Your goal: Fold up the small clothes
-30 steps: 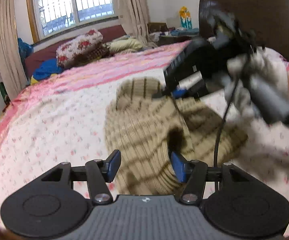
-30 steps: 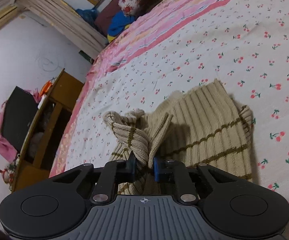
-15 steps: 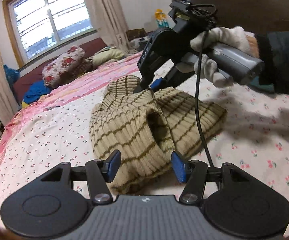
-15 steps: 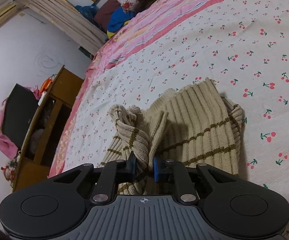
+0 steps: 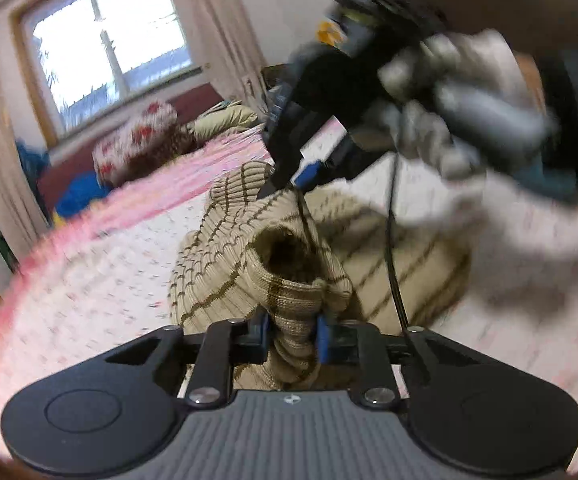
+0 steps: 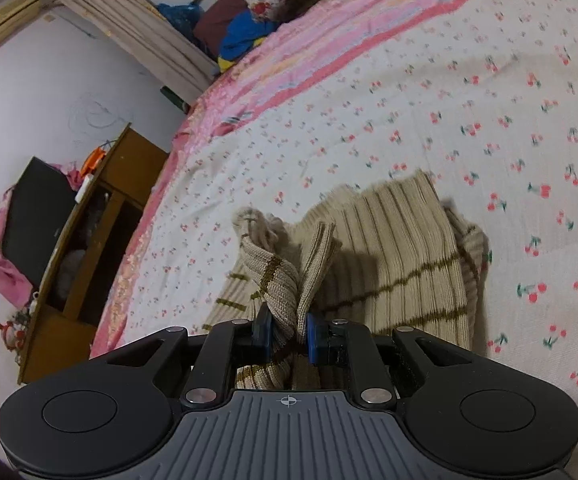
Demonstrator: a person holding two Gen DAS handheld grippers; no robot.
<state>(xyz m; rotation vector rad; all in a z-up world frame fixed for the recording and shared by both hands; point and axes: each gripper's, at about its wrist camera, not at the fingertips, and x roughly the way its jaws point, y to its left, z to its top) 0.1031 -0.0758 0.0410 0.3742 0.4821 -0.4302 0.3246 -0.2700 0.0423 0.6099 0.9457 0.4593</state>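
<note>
Both hand-held grippers pinch one garment

The left hand-held gripper [image 5: 292,334] and right hand-held gripper [image 6: 287,338] each clamp bunched folds of the beige brown-striped ribbed knit sweater [image 6: 401,256] on the cherry-print bed [image 6: 469,112].

Gloved hand [image 5: 441,92] and window [image 5: 109,52] motion-blurred; sweater [image 6: 389,264] partly behind hand-held gripper.

My left gripper [image 5: 292,338] has a matte black body with two round discs at its sides, a ribbed grey plate in the middle marked with a small crosshair, silver screws on the black linkage arms, and blue pads on its fingers [image 5: 322,338]. My right gripper [image 6: 287,338] looks the same from its own camera. In the left view a thin black cable [image 5: 391,248] hangs from it, and a pale knit glove covers my right hand [image 5: 441,120], blurred, above a dark sleeve
</note>
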